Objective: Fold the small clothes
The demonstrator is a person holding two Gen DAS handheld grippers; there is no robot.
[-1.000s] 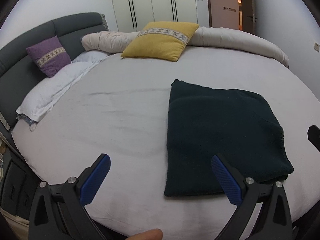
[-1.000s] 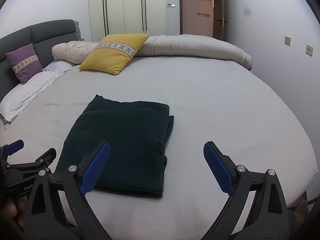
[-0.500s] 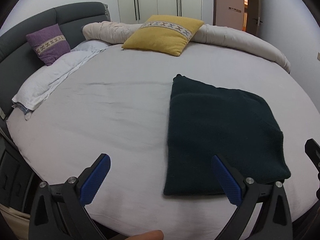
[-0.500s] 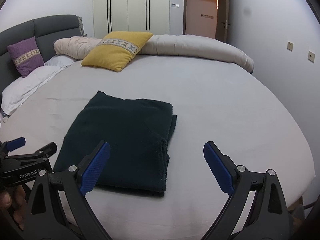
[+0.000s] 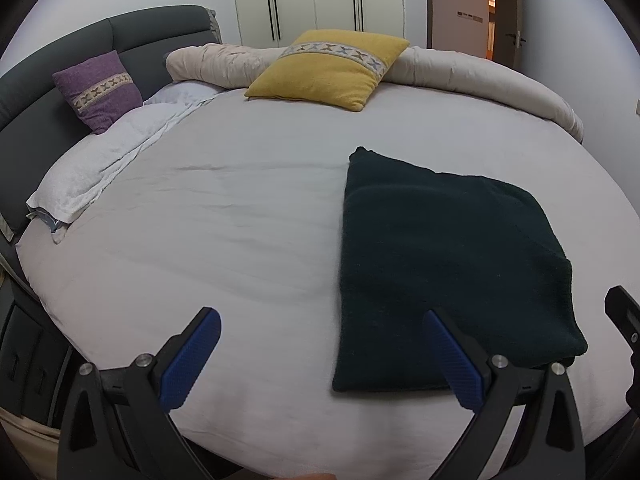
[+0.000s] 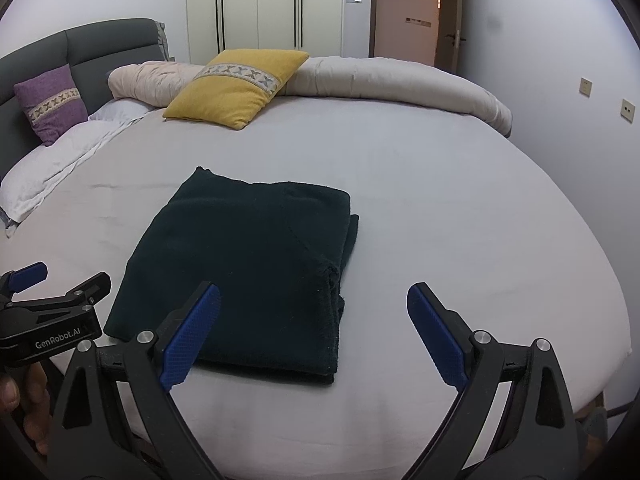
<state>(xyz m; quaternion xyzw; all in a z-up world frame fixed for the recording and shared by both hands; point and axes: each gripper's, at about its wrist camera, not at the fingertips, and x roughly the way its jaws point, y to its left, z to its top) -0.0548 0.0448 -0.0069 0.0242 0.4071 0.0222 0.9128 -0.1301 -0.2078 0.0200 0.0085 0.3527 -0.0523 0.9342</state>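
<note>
A dark green garment point(image 5: 448, 264) lies folded into a flat rectangle on the pale bed sheet point(image 5: 240, 248), near the bed's front edge. In the right wrist view the same garment point(image 6: 248, 268) shows stacked layers along its right side. My left gripper point(image 5: 320, 356) hovers open above the sheet, just left of the garment's near corner, holding nothing. My right gripper point(image 6: 312, 332) is open too, over the garment's near right corner, empty. The left gripper point(image 6: 48, 312) also appears at the left edge of the right wrist view, held by a hand point(image 6: 24, 400).
A yellow cushion point(image 5: 328, 68) and a rolled beige duvet point(image 5: 480, 76) lie at the far side of the bed. A purple cushion point(image 5: 98, 90) leans on the grey headboard point(image 5: 60, 64), beside a white pillow point(image 5: 100, 168). Wardrobe doors and an open doorway stand behind.
Both grippers have risen and pulled back slightly from the garment, staying open. The folded garment has not moved.
</note>
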